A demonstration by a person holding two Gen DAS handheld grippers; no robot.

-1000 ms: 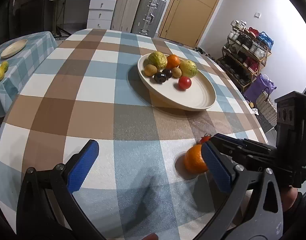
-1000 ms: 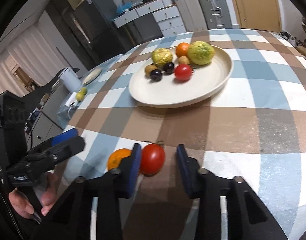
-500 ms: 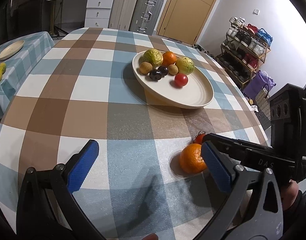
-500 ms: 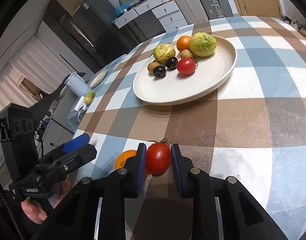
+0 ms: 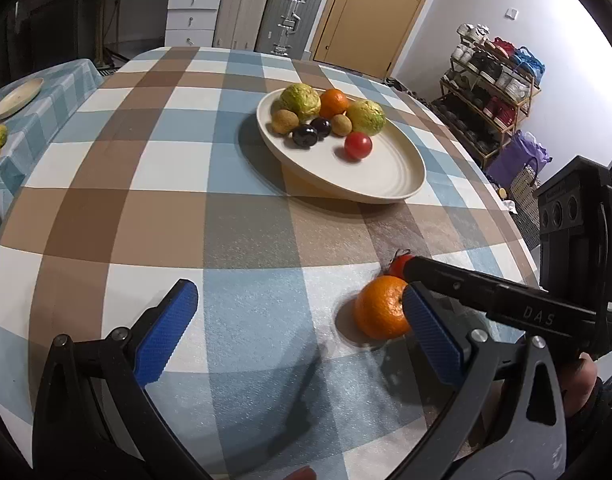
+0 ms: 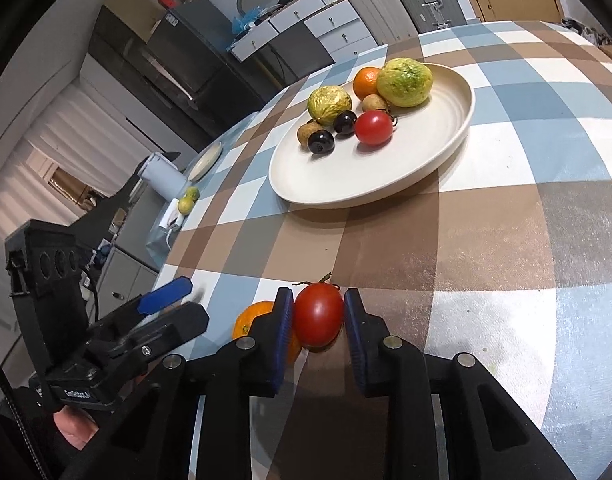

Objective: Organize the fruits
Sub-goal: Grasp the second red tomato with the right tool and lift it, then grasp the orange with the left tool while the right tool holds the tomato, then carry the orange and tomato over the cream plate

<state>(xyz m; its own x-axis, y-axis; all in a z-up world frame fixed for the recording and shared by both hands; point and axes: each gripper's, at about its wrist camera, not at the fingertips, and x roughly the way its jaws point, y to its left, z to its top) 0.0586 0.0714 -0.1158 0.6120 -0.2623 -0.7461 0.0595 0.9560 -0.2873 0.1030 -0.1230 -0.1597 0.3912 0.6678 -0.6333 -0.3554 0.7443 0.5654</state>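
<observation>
Right tongs (image 6: 318, 320) closed onto loose tomato (image 6: 318, 314) since earlier.

A round table (image 5: 154, 208) in blue, brown and white checks is filling the near view. Far behind it, suitcases (image 5: 290, 12) are standing beside white drawers (image 5: 190, 12), a tan door (image 5: 370, 16) is sitting shut, and a shoe rack (image 5: 490, 88) is lining the white right wall.

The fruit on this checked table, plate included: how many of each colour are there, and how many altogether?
On the plate and the checked table:
Red tomatoes: 2, one on the plate, one between the right gripper fingers
Oranges: 2, one on the plate, one on the cloth
Yellow-green fruits: 2
Small brown fruits: 2
Dark round fruits: 2
Total: 10
</observation>
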